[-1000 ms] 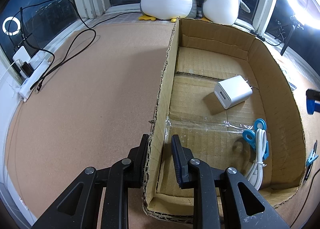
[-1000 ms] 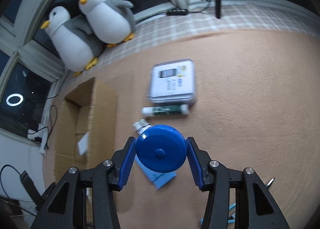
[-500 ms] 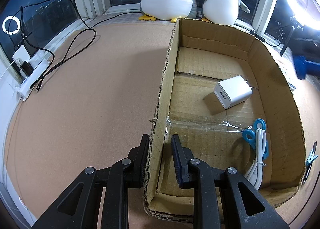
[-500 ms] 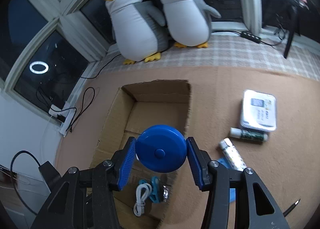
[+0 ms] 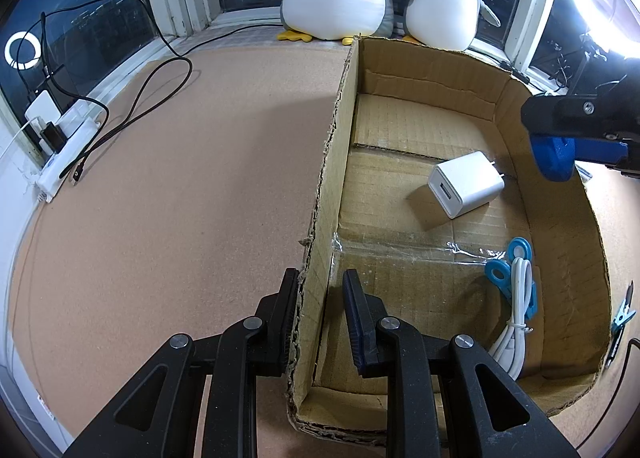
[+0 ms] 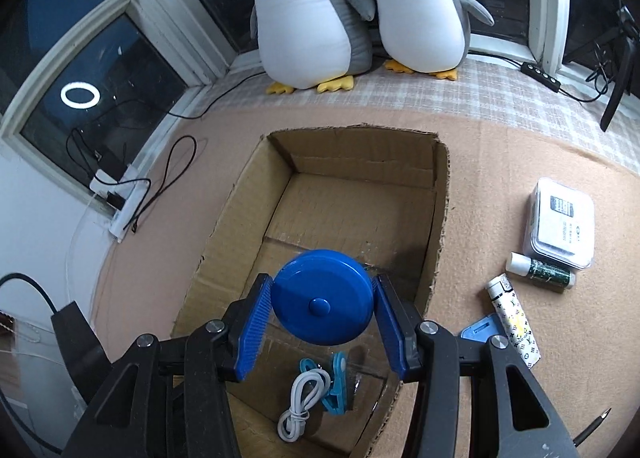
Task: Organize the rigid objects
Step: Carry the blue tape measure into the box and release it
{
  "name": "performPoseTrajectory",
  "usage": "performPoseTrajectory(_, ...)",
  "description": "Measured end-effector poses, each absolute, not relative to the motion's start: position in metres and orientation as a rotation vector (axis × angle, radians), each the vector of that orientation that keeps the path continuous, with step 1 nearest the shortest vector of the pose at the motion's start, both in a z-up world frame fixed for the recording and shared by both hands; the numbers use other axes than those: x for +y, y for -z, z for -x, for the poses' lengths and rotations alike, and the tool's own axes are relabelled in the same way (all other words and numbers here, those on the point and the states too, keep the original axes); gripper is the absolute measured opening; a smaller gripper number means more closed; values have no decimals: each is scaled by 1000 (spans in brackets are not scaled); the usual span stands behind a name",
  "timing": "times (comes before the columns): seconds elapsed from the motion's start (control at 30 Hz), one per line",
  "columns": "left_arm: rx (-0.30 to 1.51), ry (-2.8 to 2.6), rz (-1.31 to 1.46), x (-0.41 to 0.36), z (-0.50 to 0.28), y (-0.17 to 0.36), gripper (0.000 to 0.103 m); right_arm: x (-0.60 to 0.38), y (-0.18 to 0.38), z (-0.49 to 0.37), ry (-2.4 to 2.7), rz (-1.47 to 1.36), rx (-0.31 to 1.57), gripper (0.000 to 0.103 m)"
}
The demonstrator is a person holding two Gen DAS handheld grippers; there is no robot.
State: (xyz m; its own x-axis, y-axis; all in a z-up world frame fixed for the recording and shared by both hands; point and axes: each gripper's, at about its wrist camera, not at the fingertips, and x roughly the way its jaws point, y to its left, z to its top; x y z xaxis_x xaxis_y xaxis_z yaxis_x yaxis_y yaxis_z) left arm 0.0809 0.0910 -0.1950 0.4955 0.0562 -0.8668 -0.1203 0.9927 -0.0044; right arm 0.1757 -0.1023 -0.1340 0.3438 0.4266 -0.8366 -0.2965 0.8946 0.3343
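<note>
Your left gripper [image 5: 318,322] is clamped on the near left wall of the cardboard box [image 5: 558,178], one finger outside, one inside. Your right gripper [image 6: 322,318] has its fingers closed on the round blue tape measure [image 6: 322,298], held above the box's open middle. Below it, on the box floor, lie a coiled white cable [image 6: 300,402] and blue clips [image 6: 334,386]; farther in sits a white charger [image 5: 466,188]. Two plush penguins [image 6: 316,14] stand beyond the far wall.
</note>
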Motion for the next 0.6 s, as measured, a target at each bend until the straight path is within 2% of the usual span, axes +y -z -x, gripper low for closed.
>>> performPoseTrajectory(0.07,1047,-107,67,91,-81,195,24,-98,134,-175,-478,-119,1128,49)
performPoseTrajectory(0.13,1047,-107,68,91,-81,195,24,-96,133,-173,-478,-107,1126,68)
performPoseTrajectory(0.17,1046,-107,69,91,-81,195,24,-95,132,-173,-474,-101,1120,70)
performPoseTrajectory(0.6,1047,-108,69,90,-82,195,24,-109,121,-172,-422,-92,1089,71)
